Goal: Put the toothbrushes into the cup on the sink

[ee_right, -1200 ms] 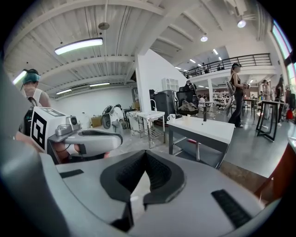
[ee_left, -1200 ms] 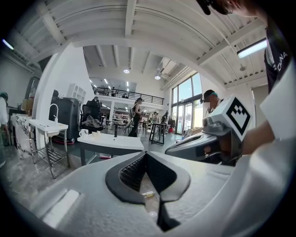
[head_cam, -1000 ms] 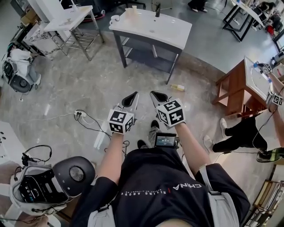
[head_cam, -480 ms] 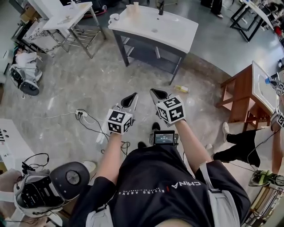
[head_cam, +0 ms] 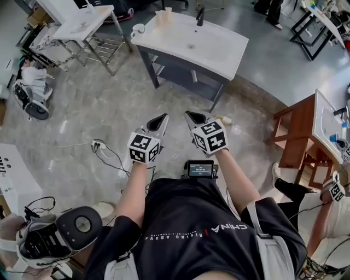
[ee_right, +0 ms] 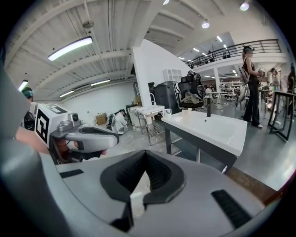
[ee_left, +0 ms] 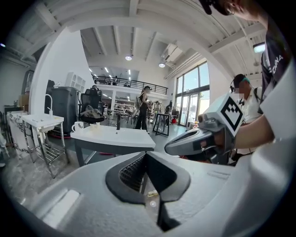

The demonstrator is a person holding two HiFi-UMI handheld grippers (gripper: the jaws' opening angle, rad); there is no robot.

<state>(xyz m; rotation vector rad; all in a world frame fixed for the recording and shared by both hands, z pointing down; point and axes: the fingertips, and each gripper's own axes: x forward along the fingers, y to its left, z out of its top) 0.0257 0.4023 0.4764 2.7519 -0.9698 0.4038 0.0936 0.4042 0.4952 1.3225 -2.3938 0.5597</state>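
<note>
A white sink on a grey stand sits across the floor ahead, also seen in the left gripper view and the right gripper view. A white mug stands on its left corner, a pale cup near the back edge, and a dark faucet beside that. No toothbrush shows in any view. My left gripper and right gripper are held side by side at waist height, well short of the sink. Both are shut with nothing between the jaws.
A second white table on a metal rack stands at upper left. A wooden stand with a basin and another person are at right. Cables and a small bottle lie on the floor between me and the sink.
The sink has drawn nearer and shifted slightly right in the head view as I walk toward it. Both grippers keep the same shut pose in front of me.
</note>
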